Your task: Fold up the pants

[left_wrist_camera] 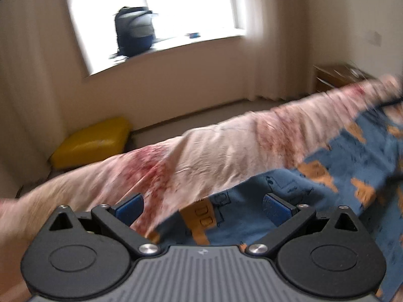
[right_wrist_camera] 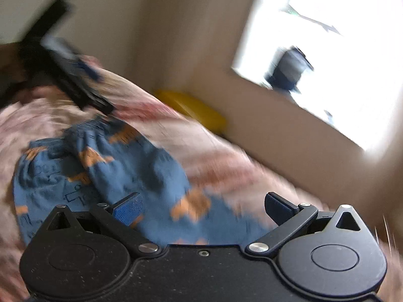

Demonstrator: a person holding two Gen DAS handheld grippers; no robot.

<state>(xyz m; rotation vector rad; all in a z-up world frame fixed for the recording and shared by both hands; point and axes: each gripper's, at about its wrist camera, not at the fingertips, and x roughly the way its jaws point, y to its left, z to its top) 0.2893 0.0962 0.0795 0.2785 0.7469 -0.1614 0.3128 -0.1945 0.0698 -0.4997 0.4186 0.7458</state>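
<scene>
The pants are blue with orange patches and line drawings. They lie rumpled on a pink and white bedsheet. My left gripper is open and empty, just above the pants' near edge. My right gripper is open and empty over the pants, which bunch up to its left. In the right wrist view the left gripper appears blurred at the far side of the pants. Both views are motion-blurred.
The bed's far edge faces a beige wall with a bright window; a dark backpack stands on the sill. A yellow cushion lies on the floor by the wall. A wooden bedside unit stands at right.
</scene>
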